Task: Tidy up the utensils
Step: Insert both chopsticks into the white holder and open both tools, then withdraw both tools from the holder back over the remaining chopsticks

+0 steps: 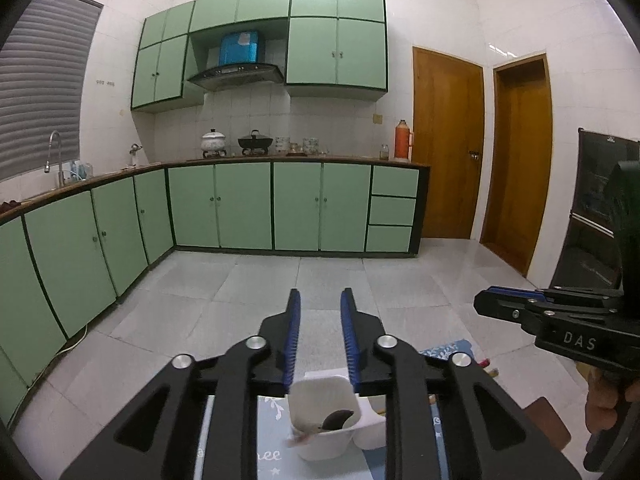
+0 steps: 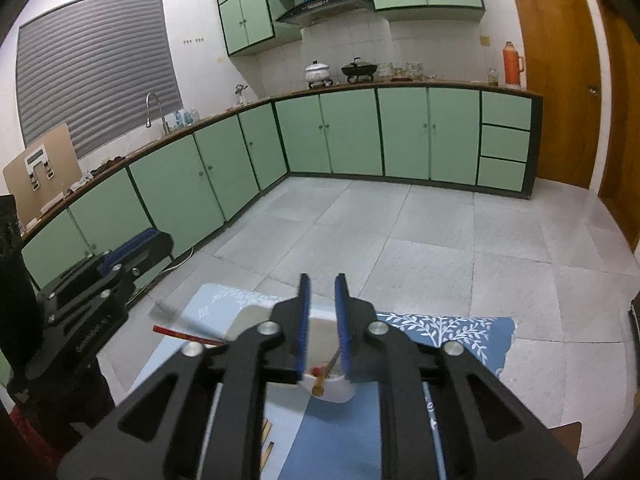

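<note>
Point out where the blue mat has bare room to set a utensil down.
Bare blue mat lies right of the white holder, toward the floor tiles. Left of the holder is crowded: chopsticks and the left hand-held gripper.

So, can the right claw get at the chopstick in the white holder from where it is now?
Probably yes. The right claw stands open just above the white plastic holder, and the red-tipped wooden chopstick leans between its blue fingers; nothing lies in between.
</note>
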`<state>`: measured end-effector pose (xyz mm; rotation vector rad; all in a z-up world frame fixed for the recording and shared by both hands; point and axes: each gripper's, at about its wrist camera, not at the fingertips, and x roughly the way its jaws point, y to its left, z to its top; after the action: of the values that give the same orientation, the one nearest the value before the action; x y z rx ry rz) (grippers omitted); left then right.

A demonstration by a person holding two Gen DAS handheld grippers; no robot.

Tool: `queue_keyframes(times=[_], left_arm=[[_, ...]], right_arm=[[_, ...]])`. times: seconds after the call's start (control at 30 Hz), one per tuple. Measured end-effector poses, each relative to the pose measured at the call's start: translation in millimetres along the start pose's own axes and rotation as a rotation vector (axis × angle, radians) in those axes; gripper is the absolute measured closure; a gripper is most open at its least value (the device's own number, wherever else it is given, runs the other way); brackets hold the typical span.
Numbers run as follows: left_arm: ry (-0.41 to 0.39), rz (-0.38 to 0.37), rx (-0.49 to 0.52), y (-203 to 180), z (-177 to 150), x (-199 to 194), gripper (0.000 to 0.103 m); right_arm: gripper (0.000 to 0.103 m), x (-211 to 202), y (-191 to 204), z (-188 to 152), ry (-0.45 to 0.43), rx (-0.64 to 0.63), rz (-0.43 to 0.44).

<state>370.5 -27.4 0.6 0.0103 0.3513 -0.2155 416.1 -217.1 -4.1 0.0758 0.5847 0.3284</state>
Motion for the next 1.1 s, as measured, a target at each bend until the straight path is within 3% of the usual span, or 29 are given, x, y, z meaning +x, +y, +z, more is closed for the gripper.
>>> queue_keyframes(times=[0.1,0.23,0.5,0.8,1.1], left_arm=[[-0.027,0.008,-0.003,1,2,-18,0.064],[-0.055,0.014,0.009,-2,-1,-49,0.055],[-0.042,0.006,0.001,-7,-47,-108,0.028],[0.057,-0.002,-0.036,-6,-121,-144,0.021],[0.174,0.029,-0.009,2,-185,-161,0.021]], right_arm=[[0.071,-18,-2,-5,-0.040,0.000,-0.021],[0.059,-49,-5,-22,-0.100,0.013,-0.050],[0.010,-110,0,-84,-0.214,0.031,-0.128],[0.006,-134,23,-161,-0.204,0.060,-0.135],[0.006,-128,42,-236,-0.109,0.109,-0.146]])
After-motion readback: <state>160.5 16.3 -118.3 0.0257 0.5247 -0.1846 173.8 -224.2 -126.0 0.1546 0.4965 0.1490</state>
